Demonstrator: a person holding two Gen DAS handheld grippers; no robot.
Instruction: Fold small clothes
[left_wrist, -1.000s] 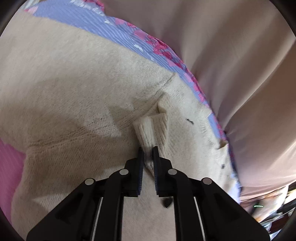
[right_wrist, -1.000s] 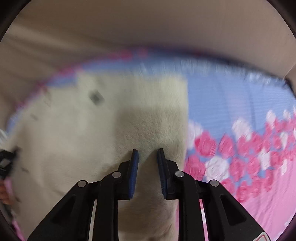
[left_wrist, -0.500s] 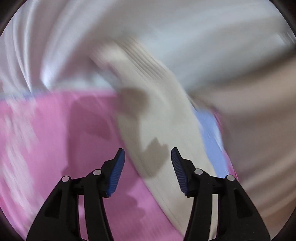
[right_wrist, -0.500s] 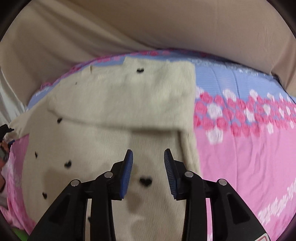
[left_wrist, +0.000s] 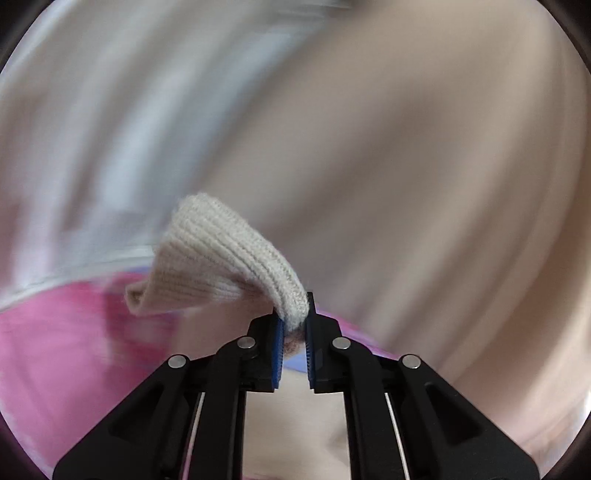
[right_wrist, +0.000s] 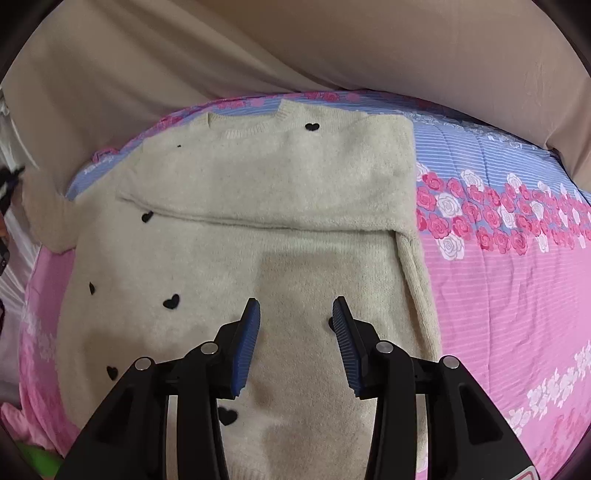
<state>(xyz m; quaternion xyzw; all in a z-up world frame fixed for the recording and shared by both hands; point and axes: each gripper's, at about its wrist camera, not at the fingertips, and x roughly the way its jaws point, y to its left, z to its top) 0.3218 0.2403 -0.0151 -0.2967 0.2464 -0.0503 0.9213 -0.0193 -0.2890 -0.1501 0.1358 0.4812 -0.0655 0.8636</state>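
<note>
- The cream sweater (right_wrist: 258, 236) with small black hearts lies flat on the bed, neckline at the far edge, and fills most of the right wrist view.
- Its right sleeve (right_wrist: 280, 184) is folded across the chest, leaving a straight horizontal edge; the right side seam runs down beside the floral bedspread (right_wrist: 517, 266).
- The ribbed cuff (left_wrist: 236, 258) of the other sleeve is lifted off the bed, and the left gripper (left_wrist: 294, 332) has its jaws closed on it, pinching the knit near the tips.
- The right gripper (right_wrist: 296, 332) hovers over the lower body of the sweater with its jaws spread apart, holding nothing.
- The step in hand is probably the second sleeve fold: carry the cuff across the chest, lay it parallel to the sleeve already folded, and keep the knit taut enough to avoid a bunched shoulder.
- The free gripper could press the body down so the whole garment does not drag; the loose knit will stretch and slide if pulled hard.
- The left wrist view is heavily blurred, so the cuff's position over the sweater cannot be told.
- Beige draped fabric (right_wrist: 332, 48) rises behind the bed, close to the neckline, leaving little room at that end.
- Dark objects at the left edge are too cropped to identify.
</note>
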